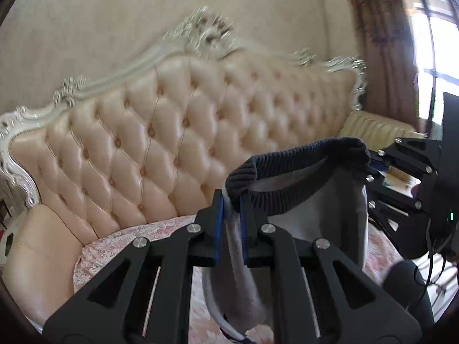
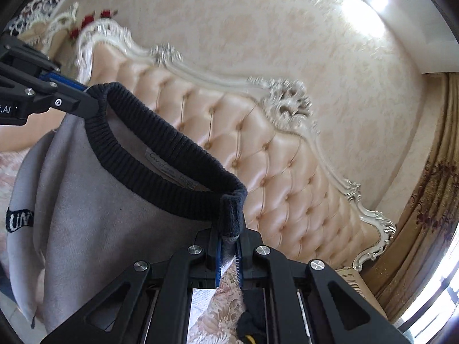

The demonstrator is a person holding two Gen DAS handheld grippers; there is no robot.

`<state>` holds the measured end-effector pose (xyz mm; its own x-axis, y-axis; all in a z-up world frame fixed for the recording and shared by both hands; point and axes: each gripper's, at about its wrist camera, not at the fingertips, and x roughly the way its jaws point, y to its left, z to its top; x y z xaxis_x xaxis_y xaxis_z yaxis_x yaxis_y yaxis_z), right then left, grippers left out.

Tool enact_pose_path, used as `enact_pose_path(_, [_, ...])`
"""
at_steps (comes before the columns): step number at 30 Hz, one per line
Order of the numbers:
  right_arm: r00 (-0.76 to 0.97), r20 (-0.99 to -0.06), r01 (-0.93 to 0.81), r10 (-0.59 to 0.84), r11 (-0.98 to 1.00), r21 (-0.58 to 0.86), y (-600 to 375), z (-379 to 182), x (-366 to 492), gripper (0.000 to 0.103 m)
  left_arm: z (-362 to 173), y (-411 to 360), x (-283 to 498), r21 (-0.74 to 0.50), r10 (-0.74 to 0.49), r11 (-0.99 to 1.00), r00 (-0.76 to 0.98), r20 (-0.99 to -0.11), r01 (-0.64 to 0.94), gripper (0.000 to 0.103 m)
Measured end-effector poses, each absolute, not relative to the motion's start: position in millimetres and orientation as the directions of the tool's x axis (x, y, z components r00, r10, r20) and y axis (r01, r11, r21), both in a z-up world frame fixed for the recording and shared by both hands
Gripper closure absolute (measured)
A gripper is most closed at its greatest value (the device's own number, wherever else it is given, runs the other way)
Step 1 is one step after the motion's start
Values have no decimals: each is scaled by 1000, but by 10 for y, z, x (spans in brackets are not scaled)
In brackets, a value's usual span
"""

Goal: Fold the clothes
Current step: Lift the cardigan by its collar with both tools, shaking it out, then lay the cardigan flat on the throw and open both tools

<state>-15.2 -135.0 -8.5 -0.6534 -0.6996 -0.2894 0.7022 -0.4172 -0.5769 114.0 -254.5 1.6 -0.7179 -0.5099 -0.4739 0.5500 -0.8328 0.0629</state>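
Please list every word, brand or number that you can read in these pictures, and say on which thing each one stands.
"UN", cut off by a fold: white letters on a dark patch on the grey sweater.
"Cuvi...", cursive brand, rest unclear: on the neck label inside the collar.
"120/60", partly hidden, uncertain: same label.
".AI", start cut off: on the left tongs.
Nothing readable in the left wrist view.

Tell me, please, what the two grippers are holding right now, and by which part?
Both hold one grey sweatshirt by its dark ribbed collar: left gripper and right gripper each pinch one end.
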Motion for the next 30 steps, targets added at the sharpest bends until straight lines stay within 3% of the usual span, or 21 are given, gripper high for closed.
enact_pose_path(3, [-654,-352,711,-670,-384,-590,-1908,-343,-646,96,-352,-3075,698,21,-491,-818,-678,-547,576,90])
enact_pose_path(9, [-602,-566,792,-563,-330,-514,-2969,-1071,-1664,96,-1092,-4123,-180,-54,-432,-775,-590,-682,630,91])
enact_pose_path(17, [-532,-754,846,-385,-282,-453,-3694,-2385,-2398,95,-2262,-4675,-782,-97,-364,-698,-468,-805,709,90])
enact_pose_path(19, [-514,-782,854,-352,-295,-429,-3778,-2614,-2530,83,-2416,-4756,-845,-90,-365,-679,-441,-820,729,86])
enact_pose_path(20, [-516,-790,850,-331,-307,-427,-3808,-2703,-2606,61,-2487,-4799,-862,-86,-365,-665,-423,-829,742,81])
enact_pose_path(21, [-519,-795,846,-313,-317,-428,-3817,-2771,-2676,43,-2525,-4845,-872,-81,-370,-653,-410,-834,753,69])
enact_pose_path(26, [-488,-818,852,-305,-368,-372,-3526,-2632,-2898,23,-2274,-5005,-545,-88,-471,-565,-409,-781,820,39])
enact_pose_path(30, [-470,-831,857,-298,-378,-350,-3215,-2443,-2876,20,-1835,-4903,153,-245,-490,-475,-486,-724,845,39])
